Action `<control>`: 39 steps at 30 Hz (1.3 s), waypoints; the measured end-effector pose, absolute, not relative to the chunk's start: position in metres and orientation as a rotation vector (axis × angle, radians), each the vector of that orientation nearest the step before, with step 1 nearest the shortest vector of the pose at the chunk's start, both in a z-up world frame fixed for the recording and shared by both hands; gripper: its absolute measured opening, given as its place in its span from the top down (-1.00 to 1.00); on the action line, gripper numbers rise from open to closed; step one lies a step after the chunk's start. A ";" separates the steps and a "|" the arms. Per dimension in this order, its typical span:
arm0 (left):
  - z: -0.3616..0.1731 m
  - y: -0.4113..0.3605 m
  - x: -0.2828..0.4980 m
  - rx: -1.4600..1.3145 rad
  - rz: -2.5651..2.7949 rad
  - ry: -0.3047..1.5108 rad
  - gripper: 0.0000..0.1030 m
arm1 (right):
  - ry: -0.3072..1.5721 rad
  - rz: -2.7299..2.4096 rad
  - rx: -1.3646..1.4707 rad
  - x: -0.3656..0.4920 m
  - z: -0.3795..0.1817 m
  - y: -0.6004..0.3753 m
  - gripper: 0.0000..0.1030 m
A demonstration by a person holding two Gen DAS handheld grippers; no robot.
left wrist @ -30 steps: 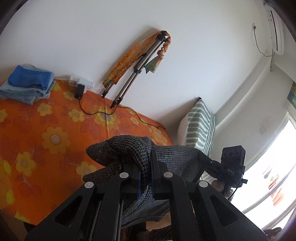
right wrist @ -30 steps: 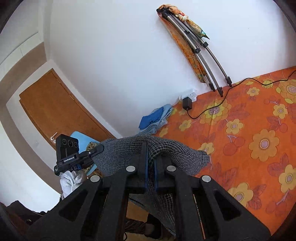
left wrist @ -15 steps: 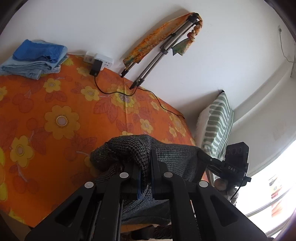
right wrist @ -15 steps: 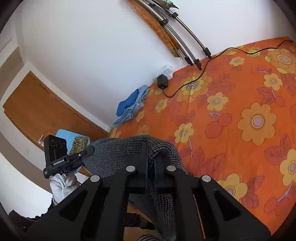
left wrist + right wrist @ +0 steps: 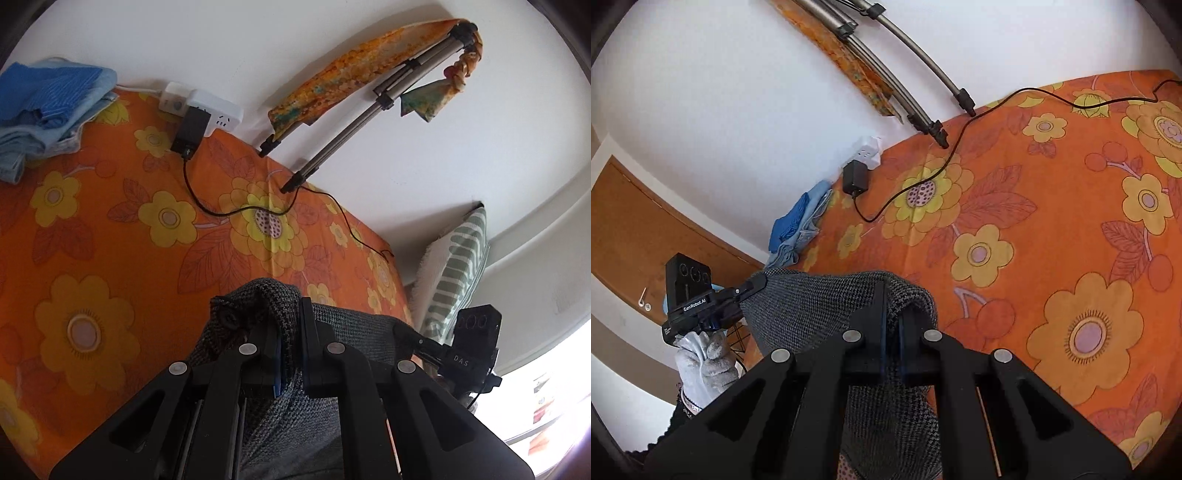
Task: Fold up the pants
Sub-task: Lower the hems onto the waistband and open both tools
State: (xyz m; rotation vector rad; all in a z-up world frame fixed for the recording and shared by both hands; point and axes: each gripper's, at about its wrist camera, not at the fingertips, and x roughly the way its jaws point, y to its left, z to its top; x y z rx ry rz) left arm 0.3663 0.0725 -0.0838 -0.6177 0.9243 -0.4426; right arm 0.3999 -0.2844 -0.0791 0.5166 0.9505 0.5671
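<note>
"DAS" | right tool (image 5: 474,350) (camera block) | "GenRobot.AI" | left tool (image 5: 692,306)

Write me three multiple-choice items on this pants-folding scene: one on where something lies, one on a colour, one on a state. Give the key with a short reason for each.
1. Where does the stack of blue folded cloths lie?
A. On the bed by the wall, near the power strip
B. On the striped pillow
C. Hung over the tripod

2. What colour is the bedsheet?
A. Plain white
B. Orange with yellow flowers
C. Green with stripes

3. What state is the left gripper in?
A. Wide open above the bed
B. Shut on nothing
C. Shut on the grey pants

Key:
1. A: the stack sits at the bed's far edge against the wall, with the power strip just beside it.
2. B: both views show orange cloth printed with yellow flowers.
3. C: the left wrist view shows grey woven fabric pinched between its closed jaws; the right gripper clamps the same garment.
</note>
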 end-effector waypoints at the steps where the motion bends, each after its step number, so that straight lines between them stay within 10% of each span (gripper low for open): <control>1: -0.087 0.069 0.375 -0.597 -0.435 0.930 0.87 | 0.962 0.557 0.518 0.407 -0.085 -0.286 0.91; 30: -0.062 0.069 0.366 -0.314 -0.453 0.916 0.61 | 1.043 0.425 0.356 0.427 -0.093 -0.287 0.76; 34: -0.063 0.047 0.362 -0.244 -0.489 0.910 0.61 | 1.012 0.349 0.412 0.421 -0.085 -0.308 0.30; 39: -0.070 0.025 0.358 -0.165 -0.513 0.889 0.61 | 0.874 0.403 0.328 0.386 -0.050 -0.284 0.31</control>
